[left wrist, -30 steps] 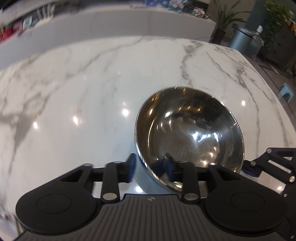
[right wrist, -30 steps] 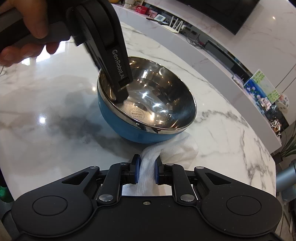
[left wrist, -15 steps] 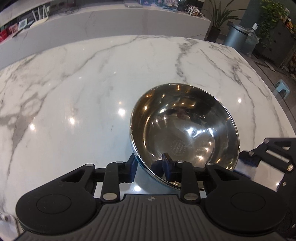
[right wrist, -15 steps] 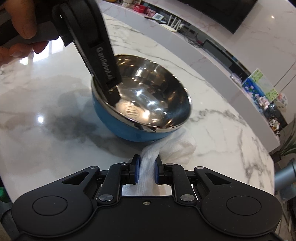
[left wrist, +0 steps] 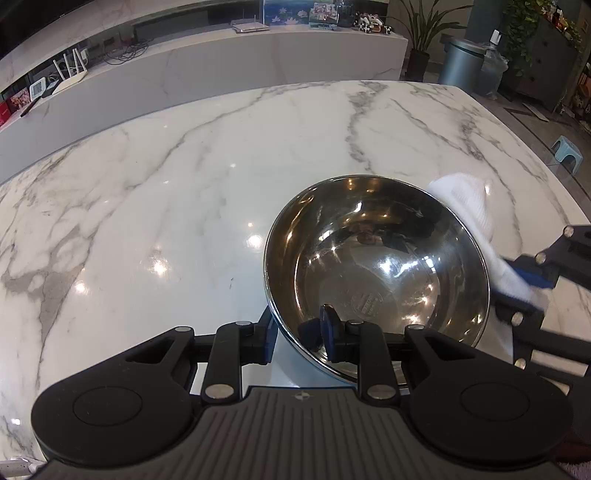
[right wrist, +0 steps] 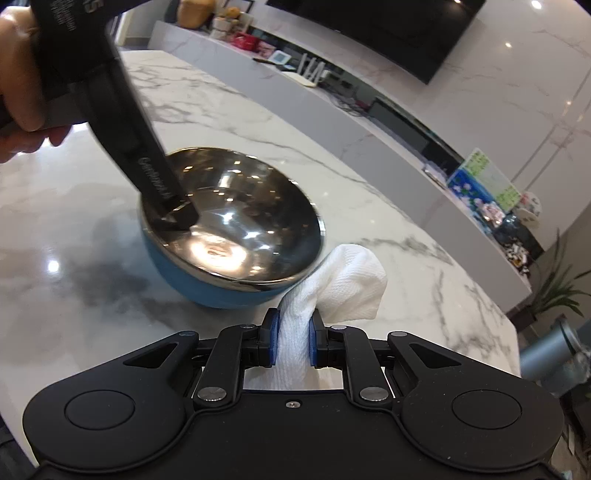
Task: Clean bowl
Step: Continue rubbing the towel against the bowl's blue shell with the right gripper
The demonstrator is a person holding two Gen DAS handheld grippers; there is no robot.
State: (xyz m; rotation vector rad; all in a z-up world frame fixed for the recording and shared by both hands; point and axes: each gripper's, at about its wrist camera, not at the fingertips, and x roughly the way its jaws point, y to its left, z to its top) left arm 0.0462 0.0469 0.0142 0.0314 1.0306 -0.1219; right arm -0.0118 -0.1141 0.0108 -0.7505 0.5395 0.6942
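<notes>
Steel bowl between left tongs

A grey bin stands beside a potted plant.

I see my left gripper all black, ribbed top, silver screws, blue pads; right gripper matches, with white lettering along one finger.

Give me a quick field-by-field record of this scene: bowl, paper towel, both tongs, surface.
bowl: steel inside, blue outside, tilted on the marble table
left tongs: clamped on the bowl's near rim, one finger inside, one outside
right tongs: shut on the white paper towel
paper towel position: outside the bowl, beside its rim, not yet inside
bowl contents: nothing visible
</notes>
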